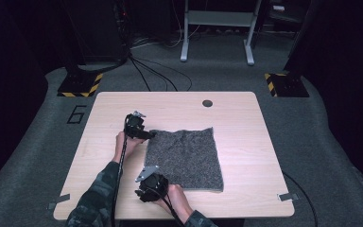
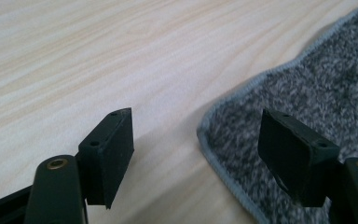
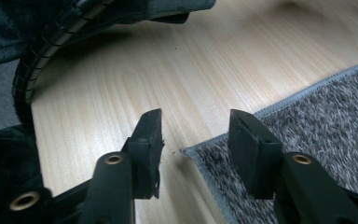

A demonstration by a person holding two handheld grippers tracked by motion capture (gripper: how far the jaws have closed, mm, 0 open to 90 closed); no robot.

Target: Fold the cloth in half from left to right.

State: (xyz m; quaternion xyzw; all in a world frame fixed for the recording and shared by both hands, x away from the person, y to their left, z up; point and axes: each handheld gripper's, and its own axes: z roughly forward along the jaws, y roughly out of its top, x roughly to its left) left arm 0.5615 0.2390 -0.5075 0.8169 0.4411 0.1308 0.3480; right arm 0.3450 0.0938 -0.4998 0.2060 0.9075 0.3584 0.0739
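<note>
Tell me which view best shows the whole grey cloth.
The high view: the grey cloth lies flat and whole on the table. The left gripper view and the right gripper view each show one corner between open jaws.

One grey cloth point(image 1: 184, 158), one table point(image 1: 246, 118), two grippers point(image 1: 146, 134) point(image 1: 144, 182)

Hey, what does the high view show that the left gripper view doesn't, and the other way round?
High view: the whole square grey speckled cloth, both forearms, the right gripper at its near left corner, and the dark round hole in the light wooden table.

Left gripper view: the cloth's pale stitched hem close up, with the corner between the left gripper pads, untouched.

Both: cloth and table.
</note>
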